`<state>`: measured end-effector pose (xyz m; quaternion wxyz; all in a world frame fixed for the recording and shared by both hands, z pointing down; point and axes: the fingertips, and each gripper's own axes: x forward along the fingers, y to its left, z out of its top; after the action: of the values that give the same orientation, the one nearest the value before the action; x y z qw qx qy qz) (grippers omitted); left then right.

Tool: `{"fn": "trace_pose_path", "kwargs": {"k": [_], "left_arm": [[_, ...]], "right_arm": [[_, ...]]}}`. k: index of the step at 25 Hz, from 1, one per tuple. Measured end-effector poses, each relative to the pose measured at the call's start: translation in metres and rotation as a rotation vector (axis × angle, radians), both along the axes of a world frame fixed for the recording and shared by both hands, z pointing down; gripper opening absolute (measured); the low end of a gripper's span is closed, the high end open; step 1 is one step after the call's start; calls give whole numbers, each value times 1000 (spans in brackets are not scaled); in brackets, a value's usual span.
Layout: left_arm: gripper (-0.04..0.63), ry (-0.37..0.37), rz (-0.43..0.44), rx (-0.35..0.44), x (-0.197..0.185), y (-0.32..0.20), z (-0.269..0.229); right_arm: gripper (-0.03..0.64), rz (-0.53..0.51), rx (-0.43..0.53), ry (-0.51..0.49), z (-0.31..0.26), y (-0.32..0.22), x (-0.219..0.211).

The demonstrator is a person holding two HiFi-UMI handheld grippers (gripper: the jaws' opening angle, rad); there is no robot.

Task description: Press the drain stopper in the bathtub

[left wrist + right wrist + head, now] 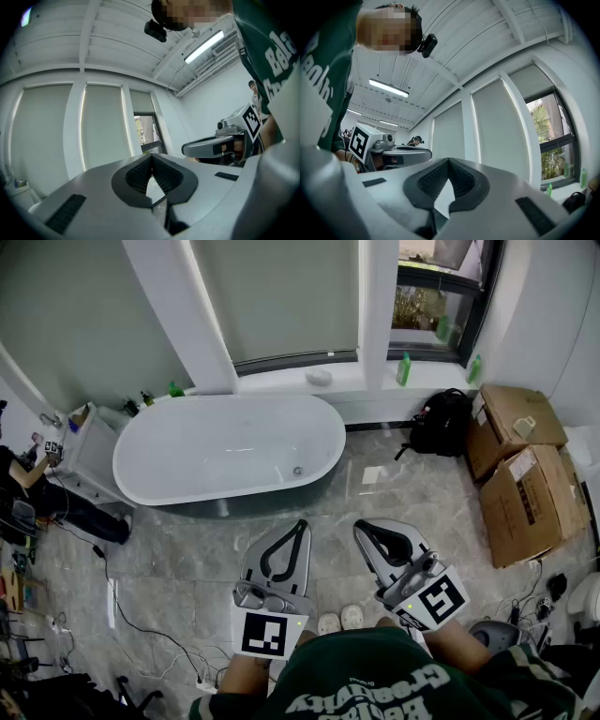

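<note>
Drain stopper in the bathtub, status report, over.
Left gripper and right gripper shut, empty, short of the bathtub. Drain stopper untouched. Nothing visibly in the way.

The green shirt (274, 58) bears white print, perhaps "Bela".

The drain stopper (298, 470) is only a small dark speck on the bathtub (187, 442) floor near its right end, too small to tell whether it sits up or down. A person (28, 486) beside the bathtub's left end is cut off by the picture's left edge. A white rounded object (589, 601) is cut off at the right edge. The green bottle (403, 369) on the sill is too small for its label to be read.
</note>
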<state>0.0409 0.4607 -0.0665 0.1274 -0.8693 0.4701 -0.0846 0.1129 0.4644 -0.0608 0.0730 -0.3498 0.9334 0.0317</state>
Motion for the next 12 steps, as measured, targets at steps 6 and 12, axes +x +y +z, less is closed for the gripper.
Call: {"fn": "trace_pose_path", "kwargs": {"k": [6, 12], "left_arm": [[9, 11, -2, -1, 7, -5, 0], [9, 44, -23, -34, 10, -6, 3]], "right_arm": [[14, 3, -39, -20, 5, -9, 8], [14, 12, -51, -25, 8, -11, 18]]}}
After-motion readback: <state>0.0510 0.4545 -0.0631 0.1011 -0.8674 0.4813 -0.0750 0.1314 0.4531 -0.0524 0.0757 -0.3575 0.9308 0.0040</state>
